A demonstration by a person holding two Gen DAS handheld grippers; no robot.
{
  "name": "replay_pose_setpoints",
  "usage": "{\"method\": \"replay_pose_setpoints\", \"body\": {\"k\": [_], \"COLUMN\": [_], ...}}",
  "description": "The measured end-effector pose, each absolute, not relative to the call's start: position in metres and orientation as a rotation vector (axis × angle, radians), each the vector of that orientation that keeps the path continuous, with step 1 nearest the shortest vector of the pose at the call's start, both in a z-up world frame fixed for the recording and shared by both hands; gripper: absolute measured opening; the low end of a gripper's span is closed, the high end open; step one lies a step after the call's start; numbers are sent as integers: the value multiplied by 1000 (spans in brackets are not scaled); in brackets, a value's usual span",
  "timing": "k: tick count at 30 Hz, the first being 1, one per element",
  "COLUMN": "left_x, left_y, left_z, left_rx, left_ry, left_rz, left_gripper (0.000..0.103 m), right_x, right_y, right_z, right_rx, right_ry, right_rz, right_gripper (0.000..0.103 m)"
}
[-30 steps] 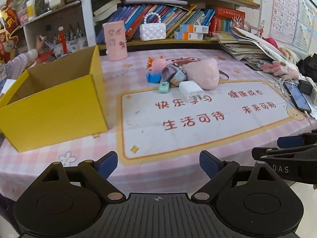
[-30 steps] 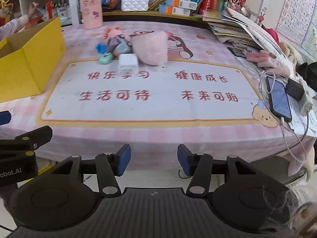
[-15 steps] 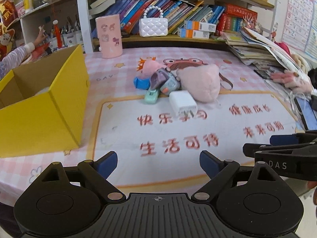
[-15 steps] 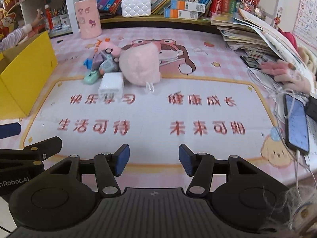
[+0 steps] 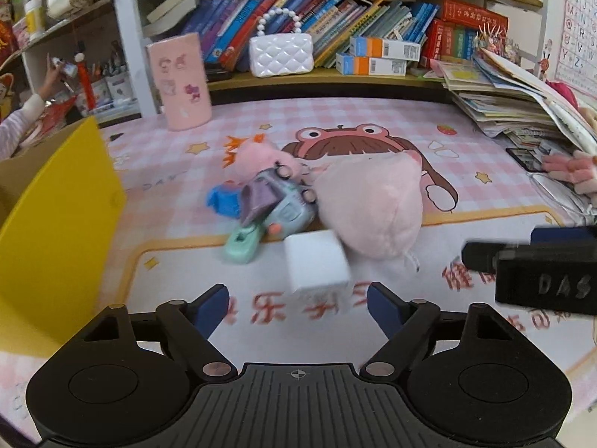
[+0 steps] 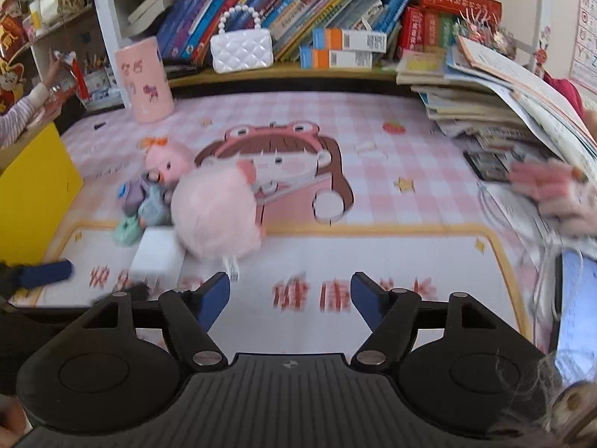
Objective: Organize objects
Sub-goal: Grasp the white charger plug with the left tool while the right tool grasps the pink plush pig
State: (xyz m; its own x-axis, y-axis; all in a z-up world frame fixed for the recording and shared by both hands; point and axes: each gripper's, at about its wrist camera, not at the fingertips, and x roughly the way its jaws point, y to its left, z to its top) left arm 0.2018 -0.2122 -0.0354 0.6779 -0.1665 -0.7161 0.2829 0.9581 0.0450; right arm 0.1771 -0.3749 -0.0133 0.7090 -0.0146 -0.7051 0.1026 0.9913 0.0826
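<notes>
Bookshelves [image 5: 335, 37] crammed with books ran behind the table [image 5: 373, 119], which wore a pink checked cartoon mat. At far left stood a yellow cardboard box [image 5: 56, 231], open at the top, with a pink cylinder [image 5: 181, 80] behind it near the shelf. Toward the middle lay a huddle of toys: a small pink plush [image 5: 257, 156], a blue piece [image 5: 224, 201], a grey-blue toy car [image 5: 283, 209], a mint green toy [image 5: 242, 242], a white charger block [image 5: 315, 263] and a big pink plush [image 5: 373, 205] touching it. The left tongs [image 5: 298, 308] were spread apart, empty, with the charger just beyond them. The right tongs [image 6: 291, 295] were likewise parted and empty, to the right of the plush, above the mat
</notes>
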Motion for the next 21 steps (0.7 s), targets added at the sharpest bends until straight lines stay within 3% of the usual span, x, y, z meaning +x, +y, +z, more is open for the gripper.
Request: {"method": "replay_pose_setpoints", "body": {"k": [1, 3, 8, 13, 21], "left_x": [206, 217, 234, 236, 220], "left_y": [-218, -228, -240, -238, -200], "left_z": [-38, -45, -59, -63, -49], "left_rx": [167, 183, 200, 169, 77], "left_ry": [789, 802, 836, 838, 866], "left_rz": [-257, -263, -242, -237, -225], "left_gripper": [69, 63, 60, 42, 42], "right_x": [183, 194, 219, 242, 274], "right_y": [-377, -383, -385, -379, -359], "right_z": [-11, -5, 4, 1, -18], "right_rx": [124, 151, 151, 118, 57], "right_ry": [775, 755, 730, 764, 833], "right_rz": [-65, -52, 59, 160, 234], "right_gripper": [76, 78, 84, 90, 91]}}
